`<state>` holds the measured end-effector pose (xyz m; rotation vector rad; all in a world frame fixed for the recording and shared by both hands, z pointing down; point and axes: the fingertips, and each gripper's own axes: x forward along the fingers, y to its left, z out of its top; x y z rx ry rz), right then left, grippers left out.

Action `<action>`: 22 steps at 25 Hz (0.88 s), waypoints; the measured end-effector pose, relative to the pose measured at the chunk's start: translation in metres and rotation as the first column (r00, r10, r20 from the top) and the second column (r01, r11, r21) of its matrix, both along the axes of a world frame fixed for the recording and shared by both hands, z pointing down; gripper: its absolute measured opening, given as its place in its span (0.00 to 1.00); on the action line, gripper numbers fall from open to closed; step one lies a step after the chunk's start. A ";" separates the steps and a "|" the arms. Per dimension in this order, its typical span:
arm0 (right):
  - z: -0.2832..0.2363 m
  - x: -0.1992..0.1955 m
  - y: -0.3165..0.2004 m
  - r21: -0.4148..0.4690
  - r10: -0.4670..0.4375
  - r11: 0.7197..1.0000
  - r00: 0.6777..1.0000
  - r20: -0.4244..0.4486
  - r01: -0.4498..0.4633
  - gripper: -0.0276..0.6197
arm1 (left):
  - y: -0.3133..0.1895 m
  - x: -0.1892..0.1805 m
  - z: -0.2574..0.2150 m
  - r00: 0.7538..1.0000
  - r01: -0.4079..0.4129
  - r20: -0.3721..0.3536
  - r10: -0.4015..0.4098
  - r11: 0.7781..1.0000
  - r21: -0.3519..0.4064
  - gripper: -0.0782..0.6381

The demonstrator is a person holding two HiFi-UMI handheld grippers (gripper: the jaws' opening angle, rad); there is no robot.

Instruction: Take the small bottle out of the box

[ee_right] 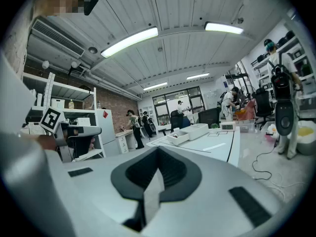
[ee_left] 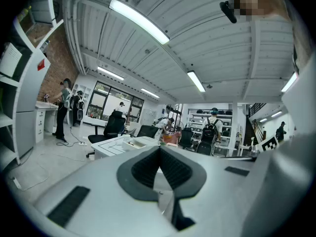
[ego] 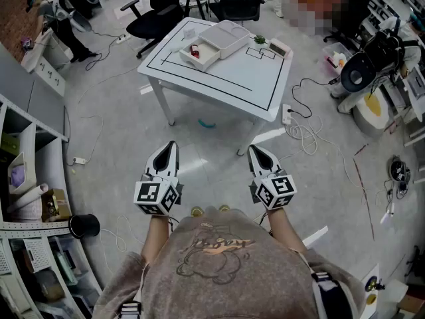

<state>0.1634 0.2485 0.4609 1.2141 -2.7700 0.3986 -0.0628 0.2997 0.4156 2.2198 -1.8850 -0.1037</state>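
Note:
A white table (ego: pixel 265 88) stands some way ahead of me in the head view. On its far left part lies an open white box (ego: pixel 204 57) with a small red bottle (ego: pixel 195 50) inside; its lid (ego: pixel 229 37) rests beside it. Both grippers are held low in front of my body, well short of the table and over the floor. My left gripper (ego: pixel 168 153) is shut and empty, and so is my right gripper (ego: pixel 260 155). In the left gripper view the box (ee_left: pixel 134 143) shows far off beyond the shut jaws. In the right gripper view the box (ee_right: pixel 178 137) sits on the table (ee_right: pixel 212 143).
A small green plant (ego: pixel 259 39) and a white device (ego: pixel 279 47) sit on the table's far side. Office chairs (ego: pixel 159 15) stand behind it. Shelving (ego: pixel 26 178) lines the left. A power strip (ego: pixel 287 113) and cables lie on the floor at the right, near machines (ego: pixel 372 65).

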 end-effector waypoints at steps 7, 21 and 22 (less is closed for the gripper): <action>-0.005 -0.008 0.005 0.007 0.007 1.000 1.000 -0.007 -0.007 0.04 | 0.003 -0.005 -0.003 1.000 -0.010 -0.012 0.010 1.000 0.002 0.12; 0.005 -0.030 0.026 0.006 0.080 0.997 0.996 0.024 -0.080 0.04 | 0.010 -0.025 0.012 0.994 -0.107 -0.004 0.107 0.994 0.010 0.12; 0.006 -0.032 0.026 0.005 0.086 0.996 0.996 0.023 -0.086 0.04 | 0.010 -0.027 0.012 0.994 -0.112 -0.008 0.112 0.994 0.011 0.12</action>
